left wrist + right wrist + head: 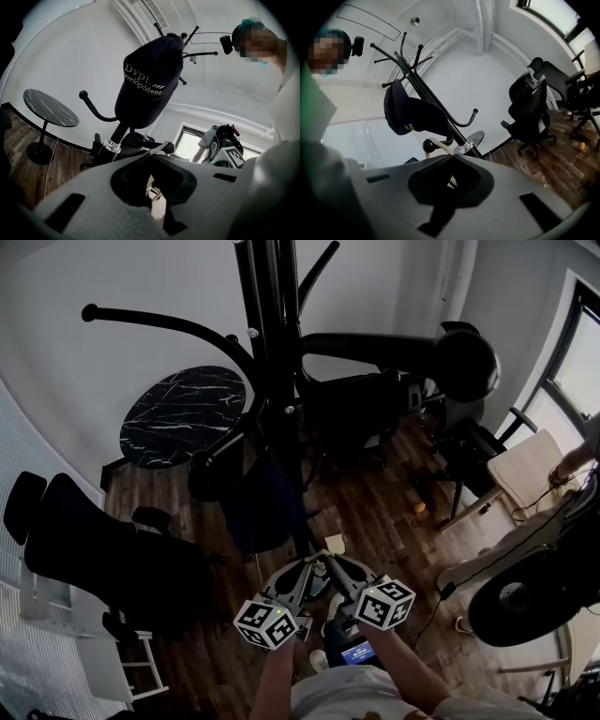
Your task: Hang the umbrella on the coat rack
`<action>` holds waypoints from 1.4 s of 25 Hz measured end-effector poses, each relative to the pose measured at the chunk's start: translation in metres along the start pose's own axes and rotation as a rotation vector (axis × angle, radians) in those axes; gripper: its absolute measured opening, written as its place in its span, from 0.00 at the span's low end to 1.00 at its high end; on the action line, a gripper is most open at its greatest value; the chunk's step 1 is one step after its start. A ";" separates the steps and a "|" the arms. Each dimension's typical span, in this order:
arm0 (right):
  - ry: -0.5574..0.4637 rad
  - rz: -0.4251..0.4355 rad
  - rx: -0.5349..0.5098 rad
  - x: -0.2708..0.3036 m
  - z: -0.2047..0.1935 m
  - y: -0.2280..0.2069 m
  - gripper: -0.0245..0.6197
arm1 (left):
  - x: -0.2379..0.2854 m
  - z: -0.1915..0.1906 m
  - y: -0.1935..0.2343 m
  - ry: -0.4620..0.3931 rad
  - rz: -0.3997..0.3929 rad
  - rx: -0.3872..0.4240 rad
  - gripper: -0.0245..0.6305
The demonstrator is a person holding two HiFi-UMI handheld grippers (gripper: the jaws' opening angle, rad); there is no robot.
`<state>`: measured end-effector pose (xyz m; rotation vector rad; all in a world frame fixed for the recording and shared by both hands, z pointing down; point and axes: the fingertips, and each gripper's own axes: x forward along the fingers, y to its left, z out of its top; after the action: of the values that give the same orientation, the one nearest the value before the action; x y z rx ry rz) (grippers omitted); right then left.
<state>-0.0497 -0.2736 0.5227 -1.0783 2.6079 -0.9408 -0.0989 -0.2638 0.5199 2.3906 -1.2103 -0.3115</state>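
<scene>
While the umbrella (147, 79) is being held up in front of the coat rack (272, 334), its pale wooden handle (161, 149) is being clamped in the left hand-held gripper (154, 199), the wood passing down between the jaws. The right hand-held gripper (449, 185) is being read as clenched on the same handle, since a pale sliver is showing in its jaw gap. In the head view both are being aimed at one spot just below the navy canopy.

Long axis: it is being carried steeply upward, with the handle end low at the jaws and the canopy end high, leaning away from the person toward the rack's pole. The canopy is being seen against the top hooks (404, 47); contact with any of them cannot be told. A ball-ended lower hook (426, 146) is being noted just beside the handle, and whether the two are touching is unclear.

Handling, as judged: the umbrella is being taken for a light thing, but top-heavy when gripped from below. The canopy is being rated soft, loose cloth that bunches and slips under jaws, so it is no place for a hold. The handle is being rated stiff, smooth wood, likely to twist under a light pinch. Its straighter part is being favoured as the grip.
</scene>
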 end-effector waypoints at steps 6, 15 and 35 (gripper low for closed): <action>0.005 -0.003 0.016 0.002 -0.001 -0.004 0.06 | 0.001 -0.002 0.004 0.008 0.003 -0.009 0.07; 0.016 -0.011 0.025 0.003 -0.004 -0.010 0.06 | 0.006 -0.009 0.005 0.027 -0.002 -0.016 0.07; 0.038 0.001 0.006 0.017 -0.004 -0.015 0.06 | 0.010 -0.007 0.020 0.012 0.024 -0.054 0.07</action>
<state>-0.0549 -0.2917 0.5369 -1.0673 2.6344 -0.9774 -0.1038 -0.2803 0.5356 2.3264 -1.2092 -0.3177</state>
